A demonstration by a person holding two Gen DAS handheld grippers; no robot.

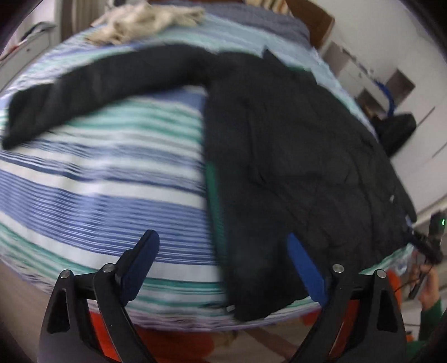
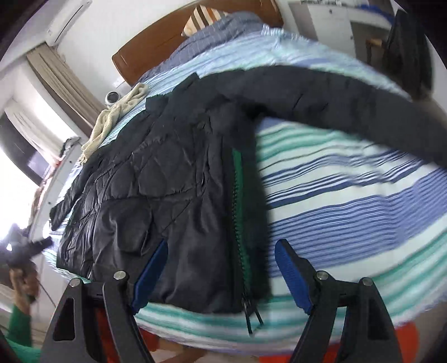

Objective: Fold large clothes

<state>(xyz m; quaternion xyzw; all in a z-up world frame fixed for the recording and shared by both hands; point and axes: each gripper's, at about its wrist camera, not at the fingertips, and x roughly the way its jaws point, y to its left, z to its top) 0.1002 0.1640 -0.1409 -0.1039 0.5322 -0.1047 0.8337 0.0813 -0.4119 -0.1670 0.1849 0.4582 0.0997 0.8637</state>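
Striped bedspread (image 1: 97, 178) under black jacket (image 1: 293, 156); both tongs (image 1: 223, 268) (image 2: 220, 268) agape

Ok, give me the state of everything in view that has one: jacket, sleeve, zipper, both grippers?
Black jacket: spread flat on the striped bed, unfolded.
Sleeve: stretched out sideways.
Zipper: unzipped, green edge showing.
Left gripper: open, holding nothing.
Right gripper: open, holding nothing.
Beige cloth: crumpled.
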